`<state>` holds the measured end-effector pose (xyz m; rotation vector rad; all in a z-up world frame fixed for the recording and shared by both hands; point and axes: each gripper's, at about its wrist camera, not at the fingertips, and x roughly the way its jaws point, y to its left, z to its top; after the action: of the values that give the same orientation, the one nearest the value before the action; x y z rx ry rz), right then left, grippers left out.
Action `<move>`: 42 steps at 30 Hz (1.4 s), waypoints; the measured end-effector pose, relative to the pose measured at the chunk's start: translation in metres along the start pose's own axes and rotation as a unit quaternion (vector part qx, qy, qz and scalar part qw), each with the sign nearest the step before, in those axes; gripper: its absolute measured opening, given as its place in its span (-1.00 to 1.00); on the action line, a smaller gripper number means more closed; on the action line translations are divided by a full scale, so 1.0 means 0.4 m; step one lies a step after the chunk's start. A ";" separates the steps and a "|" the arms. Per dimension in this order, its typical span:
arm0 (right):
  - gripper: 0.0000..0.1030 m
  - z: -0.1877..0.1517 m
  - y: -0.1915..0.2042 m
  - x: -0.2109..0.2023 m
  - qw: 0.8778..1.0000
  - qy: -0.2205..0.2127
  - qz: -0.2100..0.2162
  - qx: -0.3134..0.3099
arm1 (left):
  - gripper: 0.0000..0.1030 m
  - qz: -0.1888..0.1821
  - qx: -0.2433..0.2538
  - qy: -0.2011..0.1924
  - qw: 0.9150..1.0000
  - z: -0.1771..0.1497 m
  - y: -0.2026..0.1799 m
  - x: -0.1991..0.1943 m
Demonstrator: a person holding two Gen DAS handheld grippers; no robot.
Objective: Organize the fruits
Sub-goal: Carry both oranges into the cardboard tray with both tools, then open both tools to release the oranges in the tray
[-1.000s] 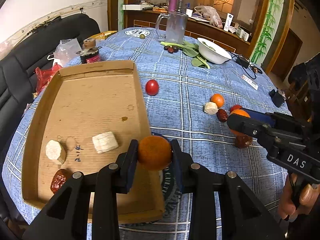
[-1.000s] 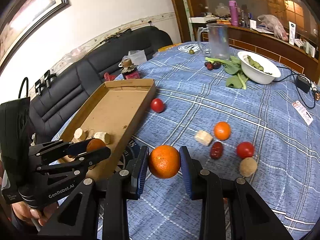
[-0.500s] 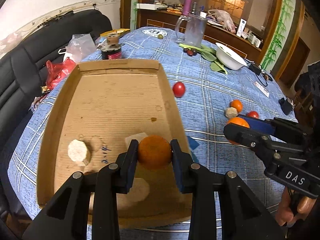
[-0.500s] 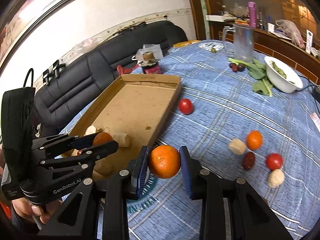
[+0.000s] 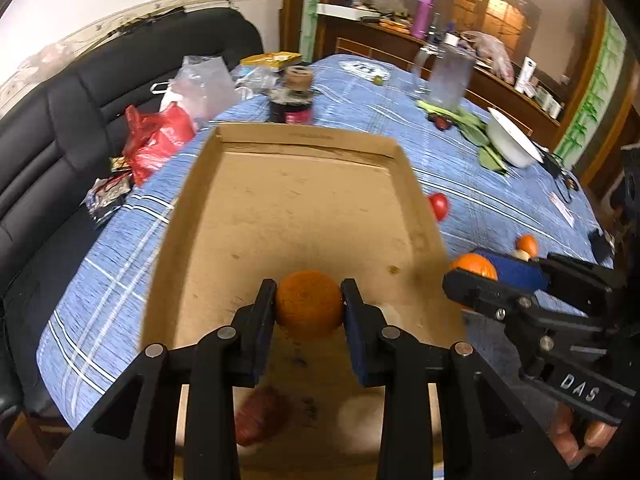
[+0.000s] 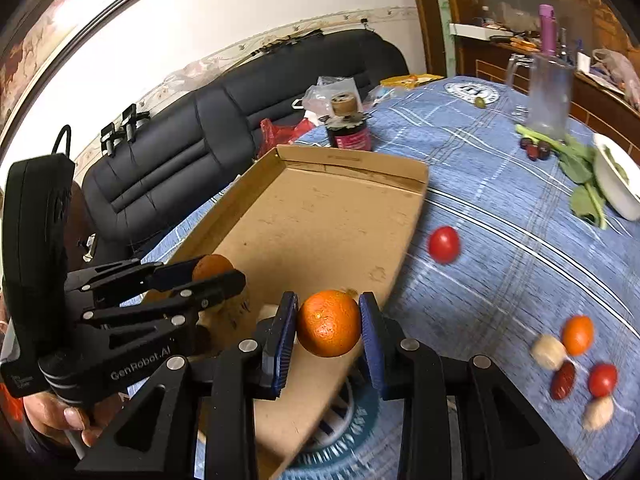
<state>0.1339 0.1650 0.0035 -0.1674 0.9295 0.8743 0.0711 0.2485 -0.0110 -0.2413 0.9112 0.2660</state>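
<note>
**Two oranges pinched over the cardboard tray**

The left tongs [image 5: 308,306] pinch a dull round orange [image 5: 309,303] above the shallow brown cardboard tray [image 5: 304,140]; the right tongs [image 6: 328,330] pinch a glossy orange [image 6: 328,328] over its near edge. Both look firm yet bruisable and prone to rolling, best held across the middle. The tray holds a reddish date [image 5: 260,416] and pale chunks.
</note>
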 end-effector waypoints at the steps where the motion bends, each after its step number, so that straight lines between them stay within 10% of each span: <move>1: -0.39 0.005 0.002 0.011 1.000 0.002 0.001 -0.002 | -0.42 0.003 -0.002 0.001 1.000 0.006 0.006 0.005; 21: -0.32 0.028 0.035 0.190 0.997 0.061 -0.007 -0.038 | -0.36 0.041 -0.026 0.066 0.997 0.032 0.068 0.126; 27: -0.06 0.035 0.020 0.154 0.999 0.043 -0.009 -0.026 | 0.14 0.045 -0.040 0.045 0.997 0.031 0.077 0.088; 42: 0.05 -0.012 -0.023 -0.041 1.000 -0.010 -0.003 0.005 | 0.16 0.037 -0.027 0.015 0.999 0.017 0.013 0.006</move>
<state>0.1325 0.1469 0.0109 -0.1519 0.9145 0.8640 0.0759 0.2557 -0.0091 -0.2617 0.9445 0.3559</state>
